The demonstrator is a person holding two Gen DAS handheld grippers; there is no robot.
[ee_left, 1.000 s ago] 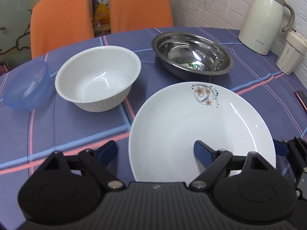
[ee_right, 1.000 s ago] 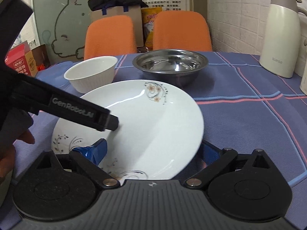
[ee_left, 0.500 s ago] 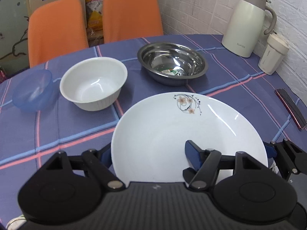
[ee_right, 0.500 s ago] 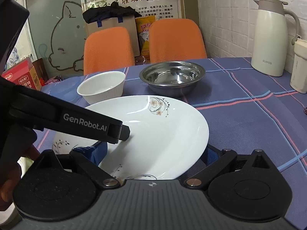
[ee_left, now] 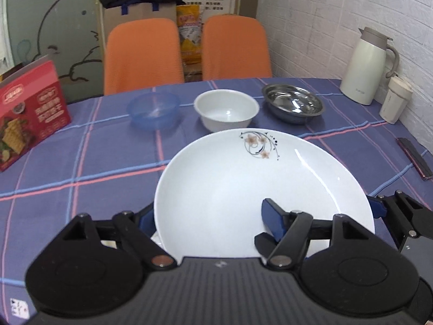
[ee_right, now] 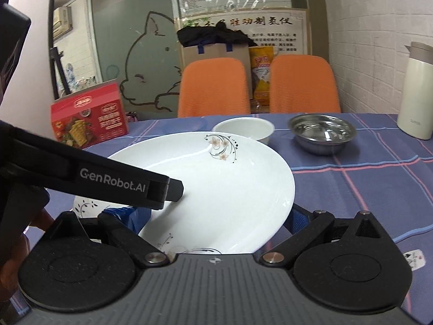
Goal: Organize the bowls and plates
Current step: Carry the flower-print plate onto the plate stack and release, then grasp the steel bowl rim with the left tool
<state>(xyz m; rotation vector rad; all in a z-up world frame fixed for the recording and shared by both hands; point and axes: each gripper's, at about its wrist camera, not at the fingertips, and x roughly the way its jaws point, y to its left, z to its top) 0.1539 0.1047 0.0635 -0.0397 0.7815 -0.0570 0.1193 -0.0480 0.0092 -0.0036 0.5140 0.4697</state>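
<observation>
Two grippers hold one flowered plate [ee_left: 259, 189] clear of the table [ee_left: 81, 162].

The left gripper [ee_left: 208, 216] and right gripper [ee_right: 216, 214] each straddle the near rim, apparently clamped on it, sharing the load. A second plate [ee_right: 86, 205] lies beneath; bowls stand well beyond.

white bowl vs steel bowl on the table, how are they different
The white bowl is matte white with tall, steep walls; the steel bowl is shiny, mirror-like metal, shallower and wider with a flared rim. The white bowl sits between the blue plastic bowl and the steel bowl, which lies nearer the thermos. Both stand upright and empty on the checked tablecloth, beyond the flowered plate.
</observation>
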